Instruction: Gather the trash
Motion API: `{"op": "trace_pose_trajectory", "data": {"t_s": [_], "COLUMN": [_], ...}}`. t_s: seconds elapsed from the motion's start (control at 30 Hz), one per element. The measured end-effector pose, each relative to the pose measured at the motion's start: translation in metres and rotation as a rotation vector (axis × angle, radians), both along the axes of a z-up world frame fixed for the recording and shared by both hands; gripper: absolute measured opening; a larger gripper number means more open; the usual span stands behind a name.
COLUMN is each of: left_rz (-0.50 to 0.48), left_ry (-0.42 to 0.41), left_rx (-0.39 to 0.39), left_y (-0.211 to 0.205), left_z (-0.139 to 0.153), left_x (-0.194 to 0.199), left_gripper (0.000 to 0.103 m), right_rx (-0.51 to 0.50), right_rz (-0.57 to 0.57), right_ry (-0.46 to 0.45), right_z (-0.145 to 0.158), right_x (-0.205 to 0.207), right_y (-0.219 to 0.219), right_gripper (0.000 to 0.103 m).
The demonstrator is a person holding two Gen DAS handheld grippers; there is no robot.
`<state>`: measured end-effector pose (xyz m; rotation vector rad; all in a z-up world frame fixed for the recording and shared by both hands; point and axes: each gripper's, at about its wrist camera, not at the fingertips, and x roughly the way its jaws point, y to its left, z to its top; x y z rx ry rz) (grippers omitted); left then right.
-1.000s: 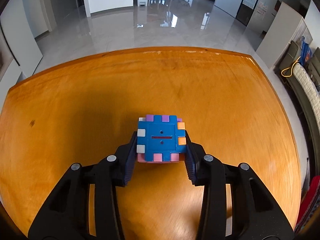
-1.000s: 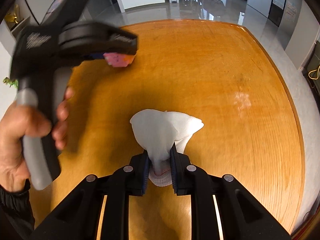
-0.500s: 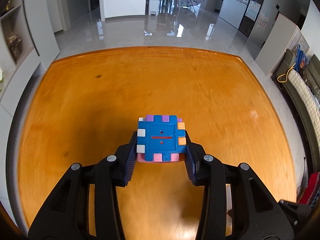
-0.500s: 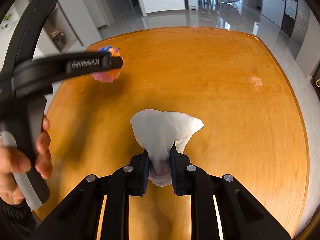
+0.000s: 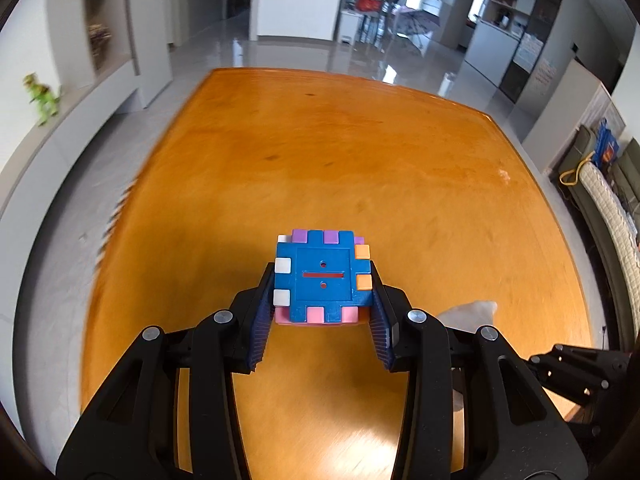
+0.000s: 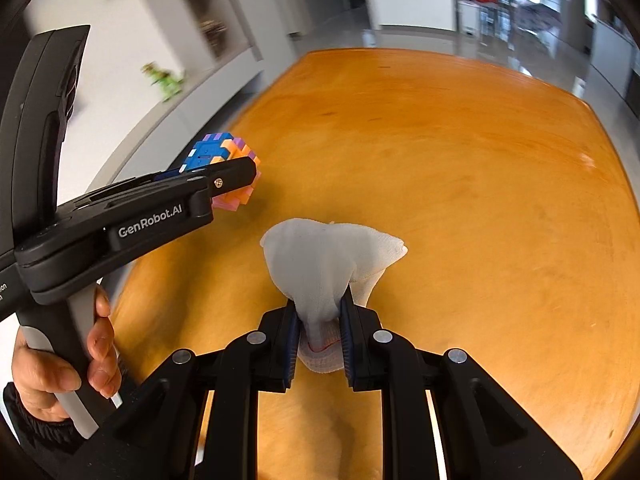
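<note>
Left gripper (image 5: 323, 294): blue ribbed pads (image 5: 260, 332) clamped on both sides of a toy cube (image 5: 322, 276), held clear above the table (image 5: 360, 160). Cube face toward cam blue w/ a red slot and two small holes, edge tabs white, purple, orange, pink; pink layer underneath. Same cube (image 6: 222, 160) seen from right cam, poking out past the black finger marked "GenRobot.AI", up and to the left of the cloth. Right gripper (image 6: 319, 332): fingers narrow, pinching a white knitted cloth (image 6: 328, 256) (poss. a glove, red thread near the hem), bunched between pads, upper part flaring out above the tips, lifted off the wood. Corner of that cloth (image 5: 472, 310) visible low right in left cam, beside right gripper's black frame. Person's hand (image 6: 60, 368) wrapped round the grey handle of the left tool, dark sleeve at wrist. Table orange-brown, glossy, bare where visible. No bin or other container in view in either cam. Beyond: grey tiled floor (image 5: 300, 56), shelf unit w/ small green figure (image 5: 42, 96) at left.
</note>
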<state>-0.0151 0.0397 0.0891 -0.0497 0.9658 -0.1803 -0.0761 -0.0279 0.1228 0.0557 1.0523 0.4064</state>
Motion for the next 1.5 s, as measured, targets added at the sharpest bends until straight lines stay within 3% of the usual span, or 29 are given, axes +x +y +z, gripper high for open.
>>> {"op": "trace_pose_trajectory", "data": {"t_s": [0.27, 0.53, 0.83, 0.87, 0.9, 0.93, 0.97, 1.0, 1.03, 1.2, 1.5], "left_rz": [0.145, 0.385, 0.628, 0.663, 0.685, 0.709, 0.729, 0.780, 0.830, 0.920, 0.896], "left_ry": [-0.035, -0.016, 0.045, 0.054, 0.061, 0.080, 0.090, 0.100, 0.102, 0.092, 0.083], "left_rx": [0.005, 0.005, 0.031, 0.020, 0.010, -0.001, -0.007, -0.013, -0.009, -0.002, -0.006], "left_y": [0.103, 0.212, 0.300, 0.310, 0.318, 0.327, 0.331, 0.339, 0.345, 0.362, 0.359], "left_z": [0.002, -0.019, -0.055, -0.061, -0.065, -0.072, -0.075, -0.078, -0.080, -0.084, -0.083], "left_x": [-0.107, -0.213, -0.309, -0.319, -0.325, -0.331, -0.334, -0.341, -0.348, -0.370, -0.359], "left_gripper": [0.041, 0.041, 0.042, 0.042, 0.042, 0.043, 0.049, 0.086, 0.097, 0.097, 0.097], "right_rx": [0.041, 0.070, -0.014, -0.043, -0.071, -0.119, -0.150, -0.151, -0.147, -0.135, -0.084], "right_rz": [0.274, 0.538, 0.757, 0.791, 0.806, 0.808, 0.791, 0.788, 0.797, 0.808, 0.772], "right_ry": [0.019, 0.068, 0.123, 0.119, 0.109, 0.080, 0.033, 0.011, 0.017, 0.041, 0.040], "right_z": [-0.009, -0.028, -0.069, -0.076, -0.079, -0.082, -0.084, -0.086, -0.087, -0.089, -0.074], "right_x": [-0.066, -0.124, -0.161, -0.163, -0.163, -0.172, -0.175, -0.182, -0.182, -0.181, -0.172], "right_y": [0.104, 0.202, 0.288, 0.303, 0.308, 0.327, 0.333, 0.333, 0.336, 0.331, 0.311], "right_gripper": [0.019, 0.019, 0.020, 0.021, 0.036, 0.059, 0.067, 0.069, 0.069, 0.069, 0.069]}}
